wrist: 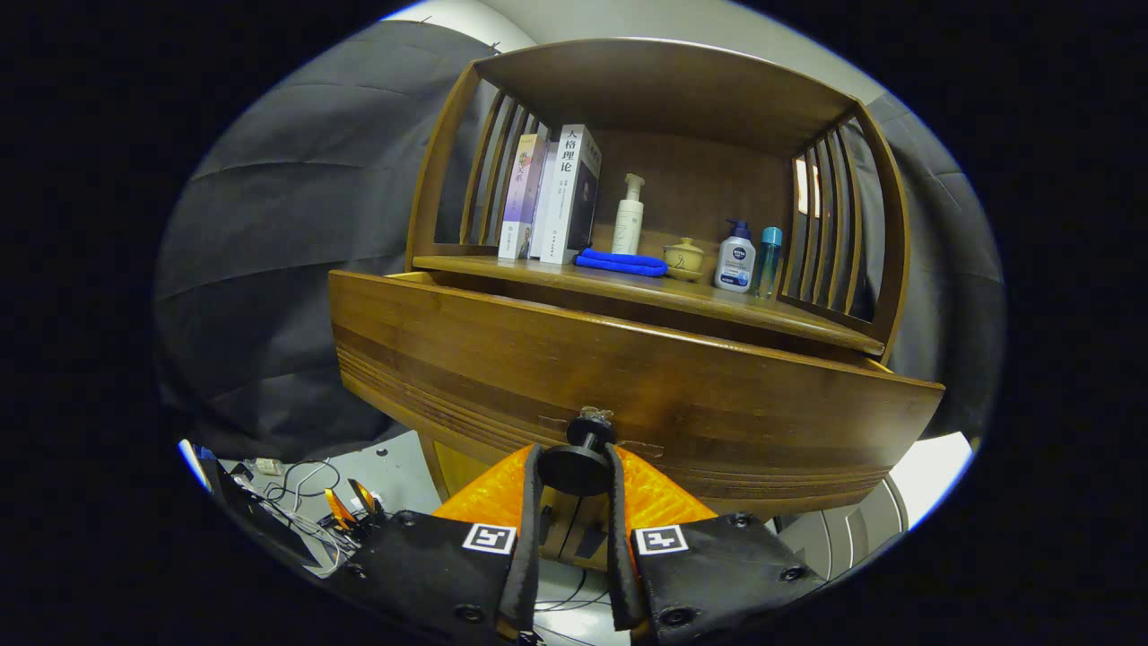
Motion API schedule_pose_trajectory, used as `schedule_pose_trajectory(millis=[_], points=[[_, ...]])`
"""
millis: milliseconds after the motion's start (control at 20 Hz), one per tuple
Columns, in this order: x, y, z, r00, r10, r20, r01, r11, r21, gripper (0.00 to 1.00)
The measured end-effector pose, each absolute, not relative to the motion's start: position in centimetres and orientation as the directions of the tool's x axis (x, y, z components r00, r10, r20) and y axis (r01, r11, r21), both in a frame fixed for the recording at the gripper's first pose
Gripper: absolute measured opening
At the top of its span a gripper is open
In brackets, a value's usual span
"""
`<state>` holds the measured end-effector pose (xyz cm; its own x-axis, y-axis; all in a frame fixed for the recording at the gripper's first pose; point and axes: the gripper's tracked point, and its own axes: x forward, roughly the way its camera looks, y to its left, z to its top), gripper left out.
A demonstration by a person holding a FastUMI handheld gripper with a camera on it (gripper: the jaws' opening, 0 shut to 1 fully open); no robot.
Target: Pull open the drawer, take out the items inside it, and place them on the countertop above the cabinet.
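A wooden cabinet's drawer front (628, 377) fills the space just ahead of me, pulled a little way out from under the countertop (628, 285). Its dark round knob (578, 465) sits between my fingers, and my gripper (574, 489) is shut on it, one finger on each side. The drawer's inside is hidden behind its front panel. Above, the countertop carries two upright books (552, 193), a folded blue cloth (621, 262), a white pump bottle (630, 215), a small lidded cup (684, 258), a white-and-blue pump bottle (737, 258) and a slim teal bottle (769, 260).
Slatted wooden sides and a roof (664, 85) enclose the countertop. Dark cloth hangs to the left and right of the cabinet. Cables and small gear (305, 493) lie on the pale floor below left of the drawer.
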<state>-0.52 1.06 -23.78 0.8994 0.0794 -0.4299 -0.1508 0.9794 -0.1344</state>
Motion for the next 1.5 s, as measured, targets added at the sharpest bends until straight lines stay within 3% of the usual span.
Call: schedule_pose_trajectory(millis=[1100, 1350, 1500], points=[[-6.2, 2.4, -23.8, 0.881, 0.147, -0.449, -0.219, 0.970, -0.111, 0.34], [-6.6, 2.5, -22.5, 0.843, 0.210, -0.495, -0.262, 0.964, -0.038, 0.49], [-7.0, 1.3, -19.1, 0.843, 0.244, -0.480, -0.290, 0.957, -0.022, 0.78]])
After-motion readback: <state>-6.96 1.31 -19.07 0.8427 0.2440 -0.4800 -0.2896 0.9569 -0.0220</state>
